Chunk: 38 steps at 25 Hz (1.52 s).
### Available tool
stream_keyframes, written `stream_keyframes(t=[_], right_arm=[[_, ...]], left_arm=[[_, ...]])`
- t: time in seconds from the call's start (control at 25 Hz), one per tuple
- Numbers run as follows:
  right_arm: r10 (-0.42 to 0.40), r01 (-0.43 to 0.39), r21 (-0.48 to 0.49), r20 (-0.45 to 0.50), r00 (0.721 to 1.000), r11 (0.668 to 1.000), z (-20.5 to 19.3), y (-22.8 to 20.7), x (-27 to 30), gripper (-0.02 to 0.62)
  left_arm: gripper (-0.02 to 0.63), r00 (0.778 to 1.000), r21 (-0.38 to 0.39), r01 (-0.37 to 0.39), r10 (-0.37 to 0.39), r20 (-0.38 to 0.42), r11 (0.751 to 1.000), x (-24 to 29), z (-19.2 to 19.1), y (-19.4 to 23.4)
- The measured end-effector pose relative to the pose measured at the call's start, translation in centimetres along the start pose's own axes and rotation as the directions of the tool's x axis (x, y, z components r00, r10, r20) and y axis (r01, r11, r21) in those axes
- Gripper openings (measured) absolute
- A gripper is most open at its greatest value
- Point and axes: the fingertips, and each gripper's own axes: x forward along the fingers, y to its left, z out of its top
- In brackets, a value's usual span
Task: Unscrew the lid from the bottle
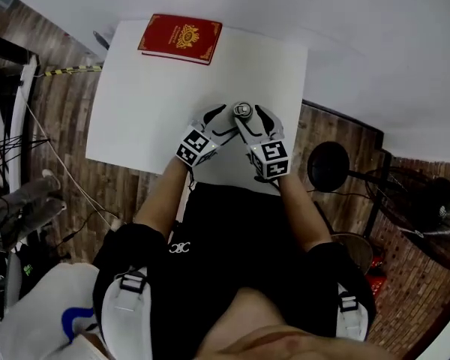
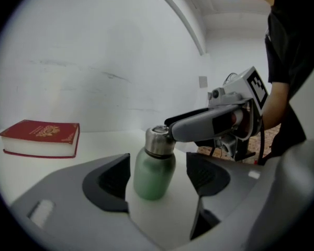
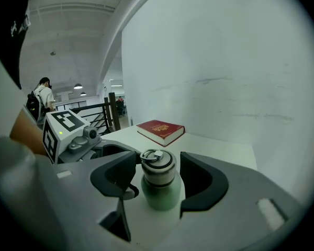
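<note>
A small green bottle (image 1: 242, 111) with a steel lid stands upright near the front edge of the white table (image 1: 135, 111). My left gripper (image 1: 226, 120) comes in from the left. In the left gripper view its jaws stand either side of the green body (image 2: 154, 171), with a gap at each pad, so the left gripper (image 2: 157, 179) is open. My right gripper (image 1: 251, 118) reaches in from the right at lid height. In the right gripper view the ringed lid (image 3: 157, 166) sits between the pads with slim gaps, so the right gripper (image 3: 158, 174) is open too.
A red book (image 1: 180, 38) lies flat at the table's far edge, well away from the bottle. A white wall rises behind the table. Right of the table on the floor stand a black round stand (image 1: 328, 165) and a fan (image 1: 427, 208).
</note>
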Motion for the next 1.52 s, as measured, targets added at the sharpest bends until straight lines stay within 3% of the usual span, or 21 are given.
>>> stream_keyframes(t=[0.24, 0.4, 0.56, 0.68, 0.8, 0.92, 1.04, 1.2, 1.32, 1.4, 1.44, 1.52], right_arm=[[-0.021, 0.020, -0.016, -0.052, 0.998, 1.000, -1.1, 0.3, 1.0, 0.245], [-0.040, 0.040, -0.009, -0.070, 0.997, 0.999, -1.4, -0.2, 1.1, 0.241], [-0.021, 0.019, -0.027, -0.082, 0.996, 0.999, -1.7, -0.4, 1.0, 0.229], [0.019, -0.028, -0.088, -0.100, 0.995, 0.996, -1.6, -0.4, 1.1, 0.227], [0.141, -0.163, -0.168, -0.140, 0.980, 0.972, -1.9, -0.2, 1.1, 0.227], [0.315, -0.363, -0.246, -0.212, 0.925, 0.899, -1.9, -0.1, 1.0, 0.227], [0.428, -0.526, -0.315, -0.330, 0.841, 0.790, -2.0, 0.0, 1.2, 0.227], [0.502, -0.684, -0.373, -0.479, 0.720, 0.626, -2.1, 0.1, 1.1, 0.228], [0.495, -0.738, -0.394, -0.559, 0.665, 0.548, -2.0, 0.4, 0.9, 0.229], [0.473, -0.724, -0.401, -0.562, 0.678, 0.561, -1.9, 0.4, 1.0, 0.229], [0.464, -0.698, -0.402, -0.538, 0.704, 0.593, -1.8, 0.3, 1.0, 0.230], [0.455, -0.617, -0.379, -0.436, 0.777, 0.690, -1.0, -0.1, 0.7, 0.232]], left_arm=[[0.370, 0.997, 0.022, 0.068, -0.067, -0.040, 0.997, 2.2, -0.6, -0.1], [0.345, 0.995, 0.043, 0.071, -0.068, -0.070, 0.997, 2.8, -0.7, 0.5], [0.341, 0.993, 0.053, 0.102, -0.098, -0.066, 0.993, 2.7, -0.7, 0.5], [0.341, 0.993, 0.057, 0.105, -0.102, -0.055, 0.993, 2.8, -0.7, 0.5], [0.341, 0.993, 0.059, 0.109, -0.106, -0.048, 0.992, 2.8, -0.7, 0.4], [0.341, 0.992, 0.064, 0.117, -0.114, -0.046, 0.991, 2.7, -0.7, 0.3], [0.341, 0.993, 0.063, 0.114, -0.111, -0.047, 0.992, 2.8, -0.7, 0.4], [0.341, 0.994, 0.061, 0.103, -0.100, -0.043, 0.993, 2.9, -0.7, 0.4], [0.341, 0.995, 0.055, 0.097, -0.095, -0.039, 0.994, 2.8, -0.6, 0.2], [0.341, 0.995, 0.043, 0.094, -0.093, -0.035, 0.995, 2.7, -0.7, 0.3], [0.341, 0.995, 0.035, 0.092, -0.091, -0.031, 0.995, 2.7, -0.8, 0.4], [0.341, 0.996, 0.022, 0.086, -0.085, -0.025, 0.996, 2.6, -0.9, 0.5]])
